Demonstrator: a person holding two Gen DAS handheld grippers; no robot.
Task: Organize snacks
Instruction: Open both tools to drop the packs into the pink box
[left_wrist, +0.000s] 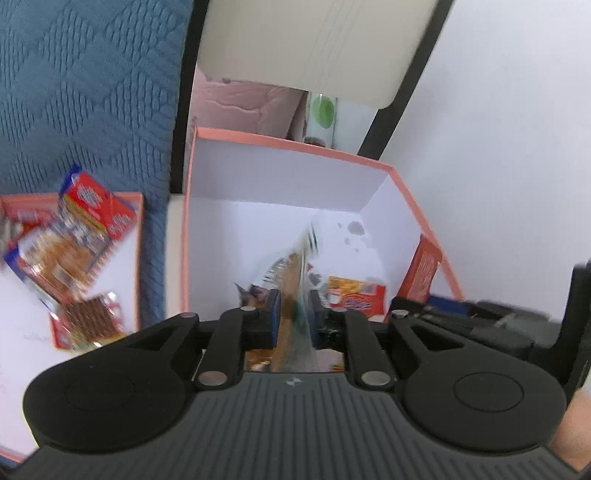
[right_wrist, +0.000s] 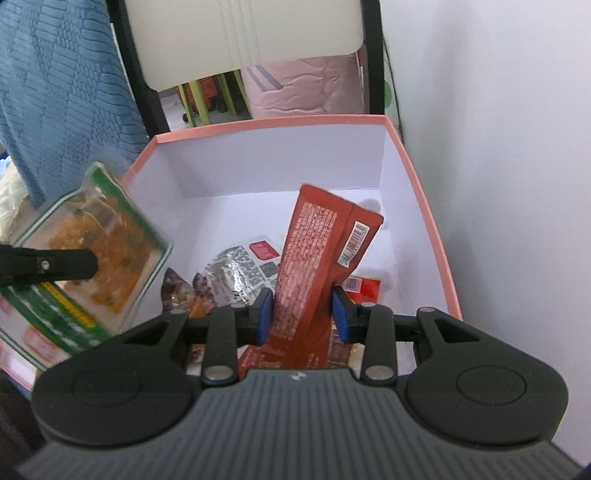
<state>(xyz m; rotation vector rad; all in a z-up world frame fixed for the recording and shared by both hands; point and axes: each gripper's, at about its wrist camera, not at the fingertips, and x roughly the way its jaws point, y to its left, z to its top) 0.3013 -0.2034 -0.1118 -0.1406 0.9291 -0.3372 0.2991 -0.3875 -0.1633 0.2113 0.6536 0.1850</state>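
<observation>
red packet (right_wrist: 317, 258) over pink box (right_wrist: 424, 206)

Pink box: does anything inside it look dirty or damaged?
Yes. The pink box has grey spots on its white floor near the far right corner, like stains or marks. The snack packets look intact.

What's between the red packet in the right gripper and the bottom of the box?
Nothing blocks the drop. The right gripper holds the red packet inside the pink box, just above snack packets already lying on the bottom.
</observation>
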